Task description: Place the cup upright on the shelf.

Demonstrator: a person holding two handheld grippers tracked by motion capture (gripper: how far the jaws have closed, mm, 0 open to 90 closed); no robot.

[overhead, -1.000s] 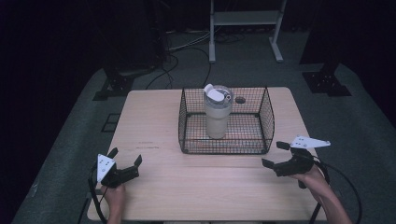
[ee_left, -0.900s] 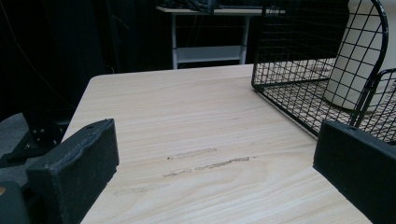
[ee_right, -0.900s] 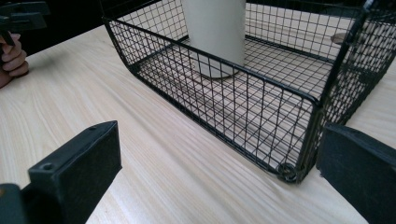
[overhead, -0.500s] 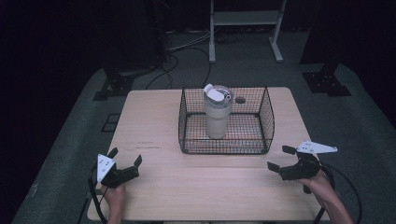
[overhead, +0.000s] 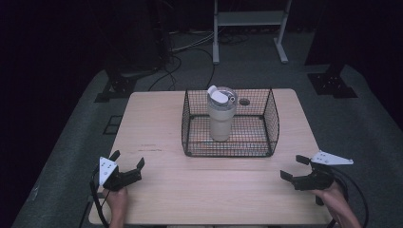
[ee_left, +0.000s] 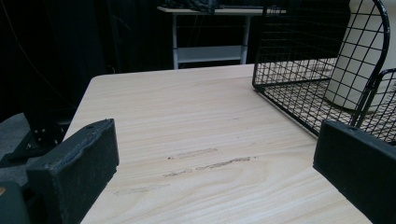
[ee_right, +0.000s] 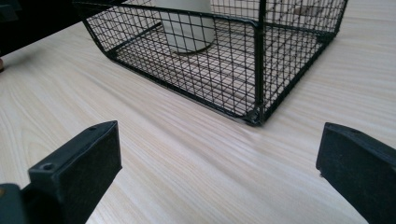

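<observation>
A cream tumbler point(overhead: 221, 116) with a clear lid stands upright inside a black wire basket point(overhead: 230, 150) at the table's far middle. The left gripper view shows the tumbler point(ee_left: 362, 60) behind the basket point(ee_left: 299, 51) mesh, and the right gripper view shows the basket point(ee_right: 233, 60) with the tumbler point(ee_right: 187, 23) base in it. My left gripper point(overhead: 127, 162) rests open near the front left corner, nothing between its jaws. My right gripper point(overhead: 294, 167) is open at the front right, apart from the basket, holding nothing.
The light wooden table point(overhead: 161, 123) has a small round hole point(overhead: 244, 101) behind the basket. A white metal stand point(overhead: 247, 28) and cables lie on the dark floor beyond the table. Black stand feet point(overhead: 332, 85) sit at the far sides.
My right gripper has drawn back toward the front edge and to the right, away from the basket. The left gripper and the tumbler have stayed put.
</observation>
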